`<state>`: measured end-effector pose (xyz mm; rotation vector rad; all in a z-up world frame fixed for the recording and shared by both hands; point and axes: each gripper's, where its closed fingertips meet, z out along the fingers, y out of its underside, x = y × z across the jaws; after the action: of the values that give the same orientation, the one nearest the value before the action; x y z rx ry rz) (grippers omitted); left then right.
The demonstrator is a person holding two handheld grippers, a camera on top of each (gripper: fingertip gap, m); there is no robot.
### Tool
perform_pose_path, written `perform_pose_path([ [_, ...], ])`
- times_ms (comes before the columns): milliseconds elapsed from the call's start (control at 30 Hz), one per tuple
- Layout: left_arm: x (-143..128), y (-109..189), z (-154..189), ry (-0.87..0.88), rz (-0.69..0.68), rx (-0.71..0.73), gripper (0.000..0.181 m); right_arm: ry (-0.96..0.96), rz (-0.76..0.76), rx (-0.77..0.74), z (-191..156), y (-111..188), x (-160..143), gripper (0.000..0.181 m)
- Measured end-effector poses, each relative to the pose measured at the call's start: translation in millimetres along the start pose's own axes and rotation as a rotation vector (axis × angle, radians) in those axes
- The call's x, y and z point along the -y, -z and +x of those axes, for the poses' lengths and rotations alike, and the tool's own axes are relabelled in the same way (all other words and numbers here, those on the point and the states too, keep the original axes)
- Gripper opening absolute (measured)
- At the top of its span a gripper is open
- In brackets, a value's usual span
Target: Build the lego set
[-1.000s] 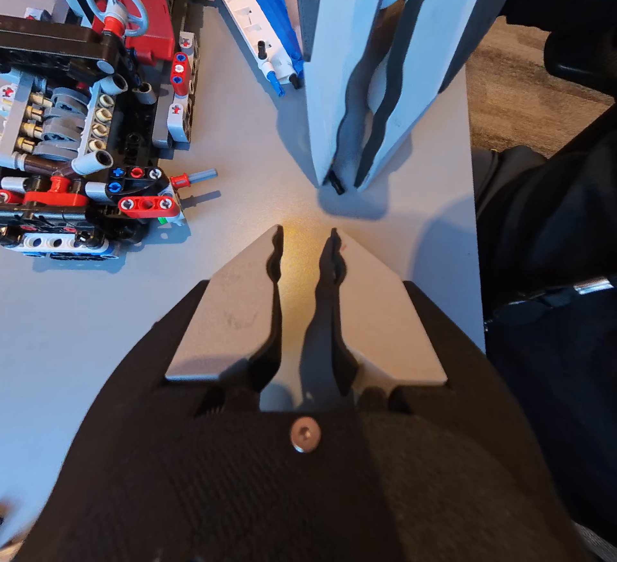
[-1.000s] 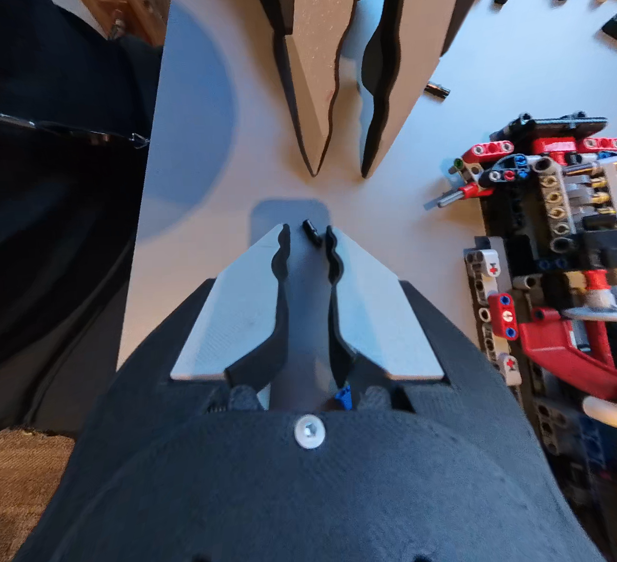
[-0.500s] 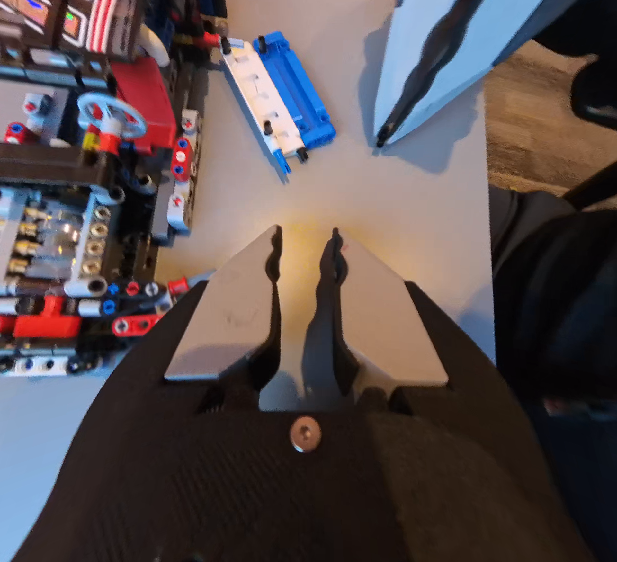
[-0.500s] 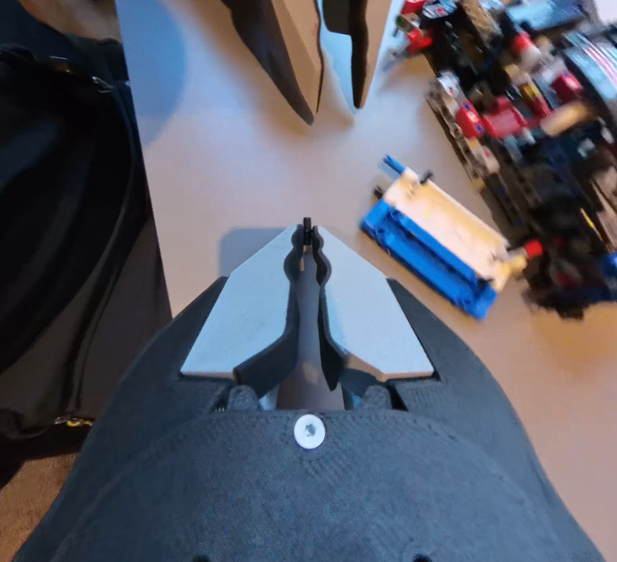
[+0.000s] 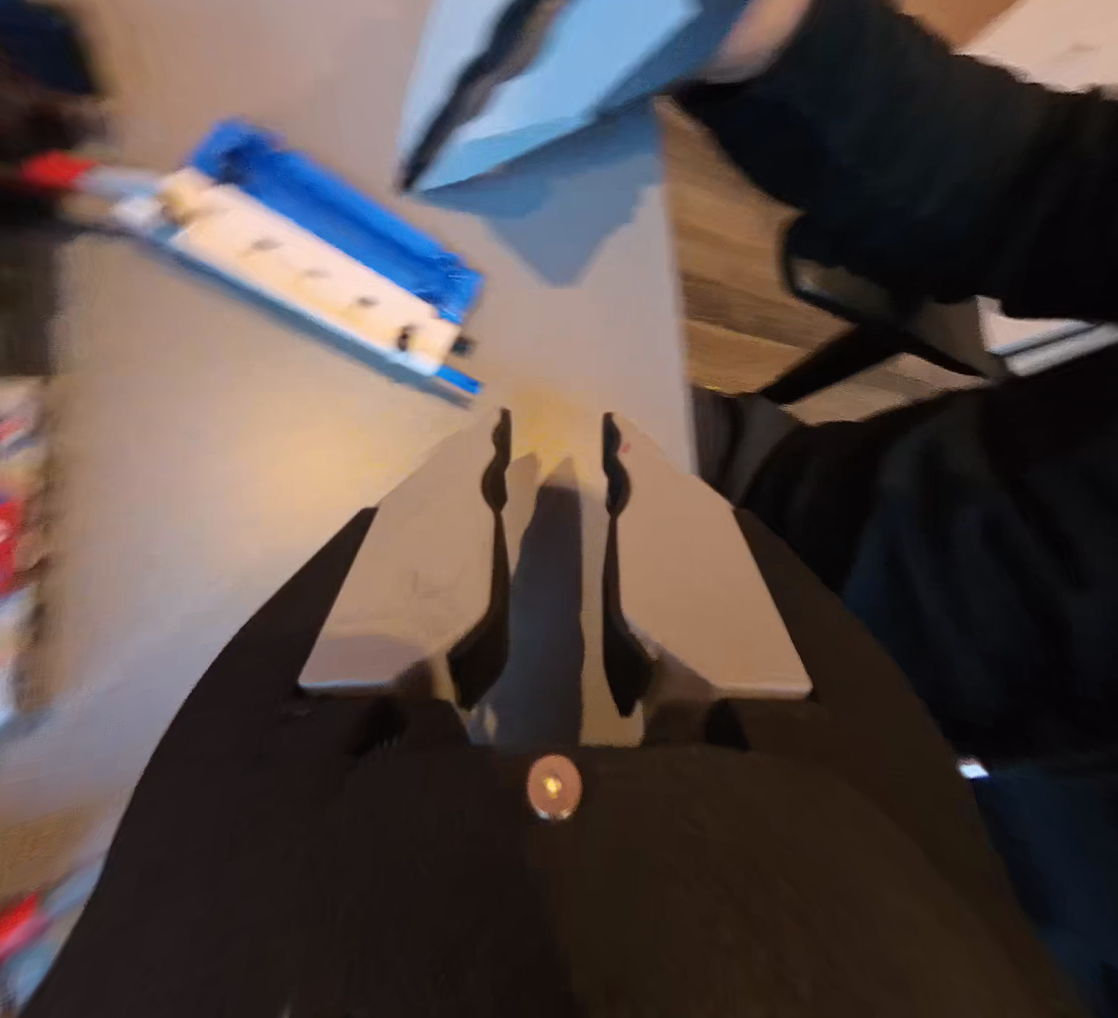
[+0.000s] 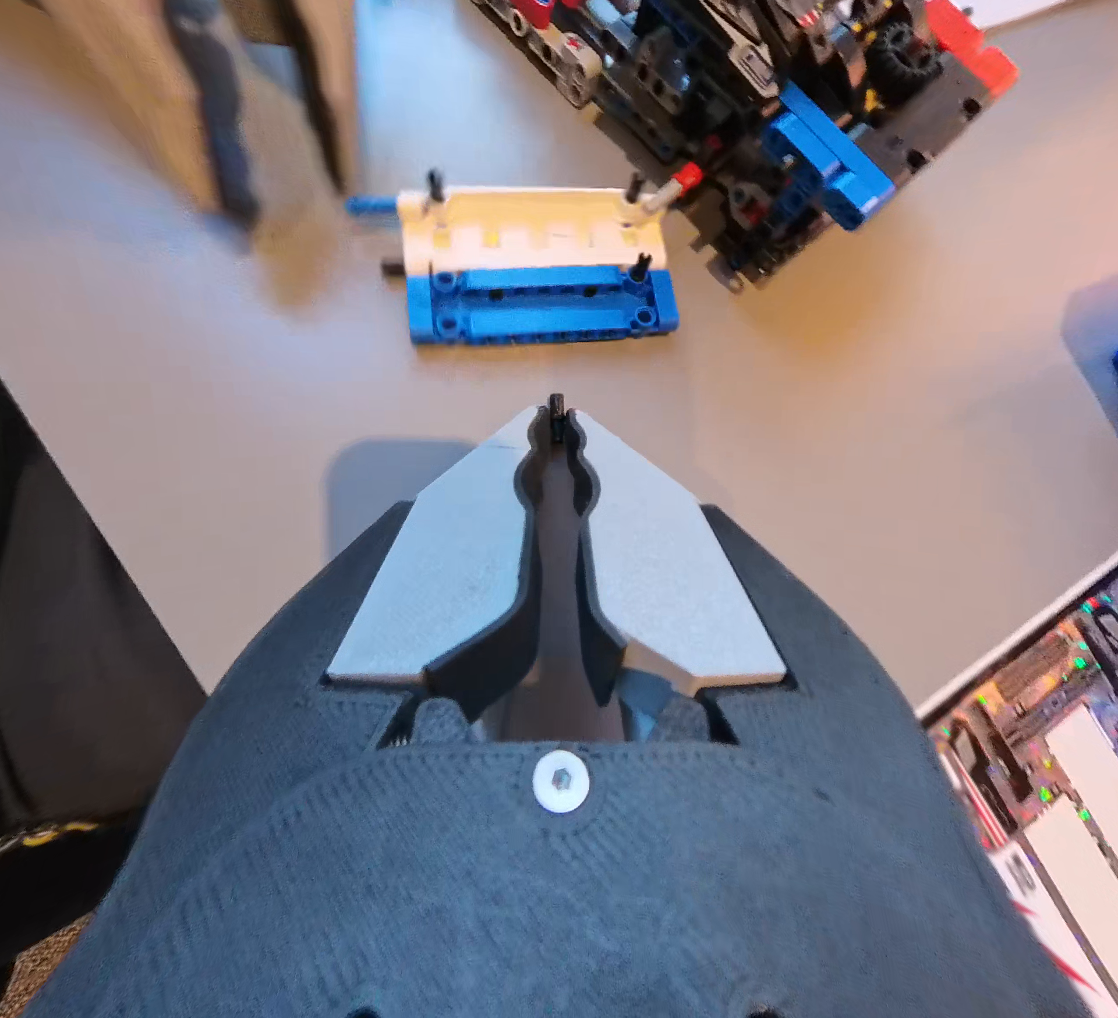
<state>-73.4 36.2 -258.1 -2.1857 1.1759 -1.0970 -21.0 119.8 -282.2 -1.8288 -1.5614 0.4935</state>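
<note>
Right wrist view, and there's the black pin (image 6: 555,414), pinched right at the tips of the right gripper (image 6: 555,422), jaws clenched tight on it with only the pin's end poking out past them. It hangs above the table (image 6: 181,372), pointed toward the blue-and-white panel (image 6: 538,269) lying flat just ahead. That panel already carries black pins standing up at its corners, and one blue-panel corner hole looks free, so my read is this pin is headed there. Beyond it sits the big lego model (image 6: 756,58), its corner close to the panel's far right end, and a booklet (image 6: 1040,795) shows at the lower right edge.

Over on the left wrist view, the left gripper (image 5: 553,426) is released, jaws apart, nothing between them, hovering near the table's edge beside the panel's near end; the picture is heavily blurred.

The risk? A tiny pin held only by its end could twist or pop free when pressed. And the panel lies loose, nothing bracing it, so a push could skid it toward the model.
</note>
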Motion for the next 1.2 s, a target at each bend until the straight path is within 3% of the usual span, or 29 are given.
perform_pose_path([
  [67, 15.3, 1.5, 29.7, -0.133, 0.079, -0.079, 0.021, -0.03, -0.004, 0.024, -0.3, 4.1, -4.7, 0.002],
  [133, 26.5, 10.7, 28.4, -0.273, 0.111, 0.034, 0.018, -0.073, -0.003, 0.072, -4.9, 8.3, -7.9, 0.002],
  [233, 25.0, 20.7, -4.0, -0.382, -0.063, 0.243, 0.036, -0.098, -0.015, 0.075, -3.6, 15.3, -15.2, 0.002],
  [300, 21.4, 20.3, -20.4, -0.417, -0.225, 0.297, 0.054, -0.114, -0.019, 0.075, -1.8, 18.8, -18.2, 0.002],
  [500, 38.8, 12.2, -55.0, -0.87, -0.47, 0.412, 0.04, -0.117, -0.043, 0.09, -2.6, 23.4, -23.0, 0.002],
  [567, 45.2, 10.3, -64.4, -1.03, -0.517, 0.441, 0.024, -0.126, -0.045, 0.108, -4.5, 25.9, -25.2, 0.002],
  [633, 50.7, 7.2, -69.1, -1.146, -0.527, 0.451, 0.03, -0.146, -0.046, 0.125, -5.0, 28.5, -27.7, 0.002],
  [700, 47.1, 4.0, -73.8, -1.168, -0.593, 0.449, 0.042, -0.174, -0.044, 0.14, -4.1, 31.0, -29.0, 0.002],
  [833, 35.3, -9.9, -75.5, -1.228, -0.677, 0.415, 0.039, -0.208, -0.025, 0.166, -3.0, 36.0, -27.3, 0.002],
  [933, 30.9, -17.9, -79.6, -1.261, -0.7, 0.429, 0.006, -0.21, -0.027, 0.17, -2.2, 37.7, -28.4, 0.002],
  [1000, 31.0, -21.0, -78.0, -1.252, -0.697, 0.457, 0.0, -0.211, -0.04, 0.183, -3.7, 39.0, -31.4, 0.002],
  [1200, 6.0, -17.0, -43.0, -0.962, -0.717, 0.545, 0.0, -0.216, -0.057, 0.245, -13.2, 44.5, -36.9, 0.002],
])
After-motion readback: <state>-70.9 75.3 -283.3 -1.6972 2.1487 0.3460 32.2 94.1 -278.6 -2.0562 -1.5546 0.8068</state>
